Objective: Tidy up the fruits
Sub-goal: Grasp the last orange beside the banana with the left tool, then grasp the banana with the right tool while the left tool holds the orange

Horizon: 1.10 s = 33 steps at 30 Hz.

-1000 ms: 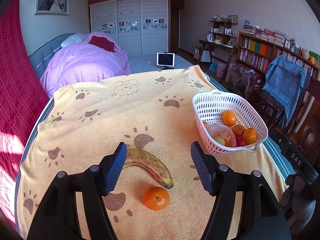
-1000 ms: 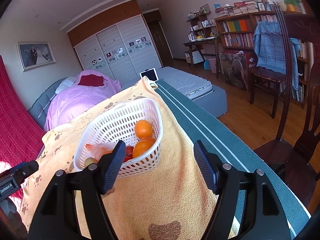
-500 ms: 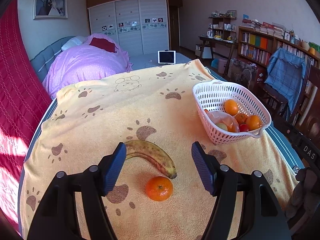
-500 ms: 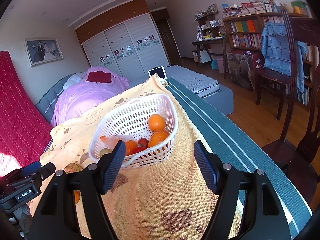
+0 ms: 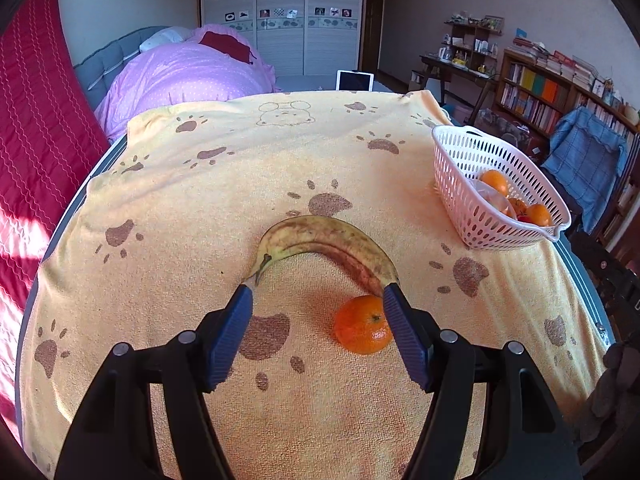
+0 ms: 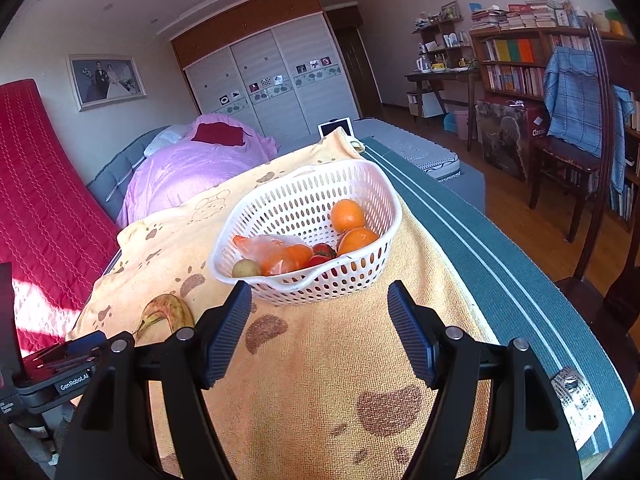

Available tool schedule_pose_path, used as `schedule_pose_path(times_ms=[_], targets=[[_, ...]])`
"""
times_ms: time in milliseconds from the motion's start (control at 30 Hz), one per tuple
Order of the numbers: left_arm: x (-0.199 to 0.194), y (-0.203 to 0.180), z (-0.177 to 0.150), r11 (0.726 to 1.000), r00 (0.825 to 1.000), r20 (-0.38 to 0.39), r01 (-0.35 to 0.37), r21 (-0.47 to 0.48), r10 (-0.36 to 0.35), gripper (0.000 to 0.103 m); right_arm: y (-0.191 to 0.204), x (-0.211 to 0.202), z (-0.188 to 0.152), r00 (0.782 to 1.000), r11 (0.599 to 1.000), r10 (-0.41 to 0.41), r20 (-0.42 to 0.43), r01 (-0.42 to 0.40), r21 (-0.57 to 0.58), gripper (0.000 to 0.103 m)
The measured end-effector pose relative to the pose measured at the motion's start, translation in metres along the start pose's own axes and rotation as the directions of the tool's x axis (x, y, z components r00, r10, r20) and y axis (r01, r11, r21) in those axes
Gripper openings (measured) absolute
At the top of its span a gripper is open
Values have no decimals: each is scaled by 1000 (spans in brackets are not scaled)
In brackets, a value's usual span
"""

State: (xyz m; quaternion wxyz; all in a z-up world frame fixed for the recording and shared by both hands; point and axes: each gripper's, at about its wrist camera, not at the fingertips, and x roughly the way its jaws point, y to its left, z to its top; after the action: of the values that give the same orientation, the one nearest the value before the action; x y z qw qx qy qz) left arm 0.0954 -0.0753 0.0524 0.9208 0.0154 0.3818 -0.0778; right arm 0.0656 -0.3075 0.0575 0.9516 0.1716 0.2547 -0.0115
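Note:
A spotted banana (image 5: pixel 328 240) lies on the yellow paw-print towel (image 5: pixel 240 168), with a small orange (image 5: pixel 363 330) just in front of it. My left gripper (image 5: pixel 318 300) is open; its fingertips frame the banana's two ends and the orange sits beside the right finger (image 5: pixel 404 336). A white plastic basket (image 5: pixel 472 152) with several oranges and other fruit stands at the right. In the right wrist view the basket (image 6: pixel 304 288) is straight ahead, just beyond my open, empty right gripper (image 6: pixel 318 296). The banana (image 6: pixel 170 310) shows at the left there.
The towel covers a table whose green striped edge (image 6: pixel 500 264) runs along the right. A wooden chair (image 6: pixel 608 200) stands close beyond it. A bed with a pink duvet (image 5: pixel 188 76) is behind the table. The left gripper body (image 6: pixel 60 372) sits at the lower left.
My left gripper has moved forward and down toward the banana and orange, which now lie between its fingers. My right gripper has shifted so the basket is centred ahead of it.

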Motion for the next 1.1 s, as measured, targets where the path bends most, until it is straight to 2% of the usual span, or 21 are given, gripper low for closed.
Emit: schedule_pose_path(times_ms=[133, 433, 767, 867, 1100], targets=[[9, -1, -7, 999, 998, -38, 40, 2, -40, 68, 1, 3, -2, 1000, 1000, 8, -15, -8, -12, 72], [25, -13, -10, 997, 994, -75, 76, 32, -74, 67, 5, 8, -6, 999, 1000, 15, -34, -16, -25, 72], [45, -13, -11, 993, 985, -130, 118, 4, -117, 50, 5, 13, -6, 999, 1000, 16, -52, -18, -24, 72], [43, -14, -12, 990, 982, -124, 143, 2, -141, 41, 4, 15, -7, 998, 999, 18, -58, -20, -27, 72], [30, -4, -16, 990, 986, -94, 138, -21, -139, 41, 4, 19, -9, 997, 999, 31, -76, -34, -30, 72]])
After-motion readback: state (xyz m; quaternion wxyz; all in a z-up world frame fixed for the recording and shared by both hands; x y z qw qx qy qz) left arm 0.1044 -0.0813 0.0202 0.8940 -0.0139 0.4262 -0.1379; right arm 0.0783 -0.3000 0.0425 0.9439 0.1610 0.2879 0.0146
